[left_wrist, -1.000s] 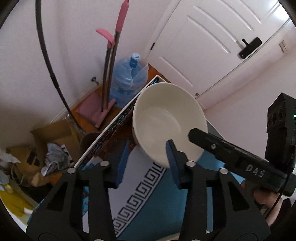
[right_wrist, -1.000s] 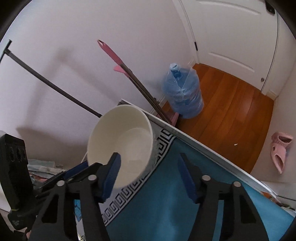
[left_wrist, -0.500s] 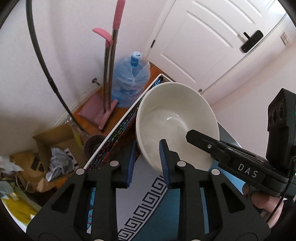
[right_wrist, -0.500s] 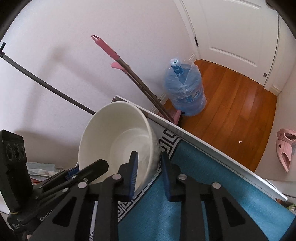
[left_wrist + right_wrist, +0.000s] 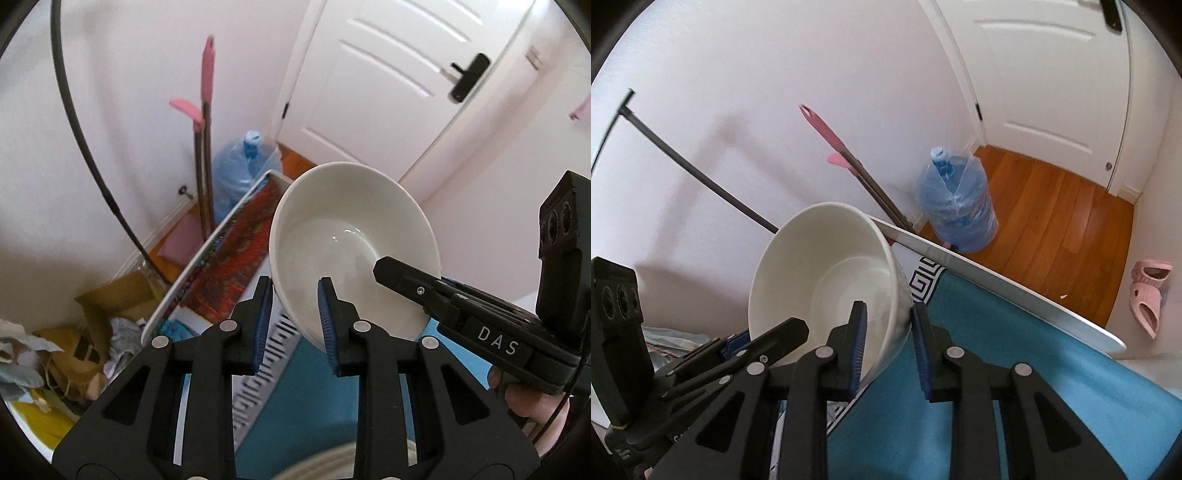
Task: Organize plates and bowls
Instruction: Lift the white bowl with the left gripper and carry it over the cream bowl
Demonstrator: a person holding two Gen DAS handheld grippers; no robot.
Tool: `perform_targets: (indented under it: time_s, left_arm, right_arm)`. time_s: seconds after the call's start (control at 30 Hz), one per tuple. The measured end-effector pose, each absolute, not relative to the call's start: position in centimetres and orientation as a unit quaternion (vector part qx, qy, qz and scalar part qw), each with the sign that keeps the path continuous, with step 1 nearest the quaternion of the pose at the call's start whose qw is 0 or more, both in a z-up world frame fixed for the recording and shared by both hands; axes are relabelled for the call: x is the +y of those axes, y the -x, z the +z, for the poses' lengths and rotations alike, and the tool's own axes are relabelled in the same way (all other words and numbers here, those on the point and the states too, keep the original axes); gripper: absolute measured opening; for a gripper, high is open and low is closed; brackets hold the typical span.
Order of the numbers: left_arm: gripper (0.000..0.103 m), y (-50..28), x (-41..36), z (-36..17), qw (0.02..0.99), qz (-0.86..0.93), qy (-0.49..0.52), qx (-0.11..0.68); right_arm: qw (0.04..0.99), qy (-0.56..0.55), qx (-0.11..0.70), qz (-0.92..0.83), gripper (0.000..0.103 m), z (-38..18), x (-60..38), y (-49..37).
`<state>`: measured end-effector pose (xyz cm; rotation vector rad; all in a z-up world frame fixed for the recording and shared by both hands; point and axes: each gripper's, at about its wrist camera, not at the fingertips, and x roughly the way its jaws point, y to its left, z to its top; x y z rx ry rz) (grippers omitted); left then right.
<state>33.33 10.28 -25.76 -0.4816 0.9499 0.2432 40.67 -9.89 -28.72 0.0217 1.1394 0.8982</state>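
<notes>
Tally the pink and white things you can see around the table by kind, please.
White bowl: 1
White door: 1
Pink-handled mop poles: 2
Pink slippers: 2
Total: 6

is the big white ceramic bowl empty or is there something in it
Empty. The big white ceramic bowl shows only bare glazed interior in both wrist views. It hangs tilted, its rim pinched by the left gripper and right gripper.
</notes>
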Motion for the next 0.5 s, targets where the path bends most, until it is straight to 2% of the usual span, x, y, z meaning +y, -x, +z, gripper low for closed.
perform_targets:
  time_s: [0.33,0.5]
  left_arm:
    - [0.022,-27.0,-1.0,-17.6,0.881,0.069,0.200,0.422]
    - [0.022,-23.9,-7.9,-15.6,0.886,0.031,0.192,0.422]
  right_arm:
    - [0.793,-0.022,0.469,0.389,0.023,-21.1,-21.8,-33.3]
    - [0.816,-0.026,0.454,0.356,0.023,-18.3,-29.3,-29.1]
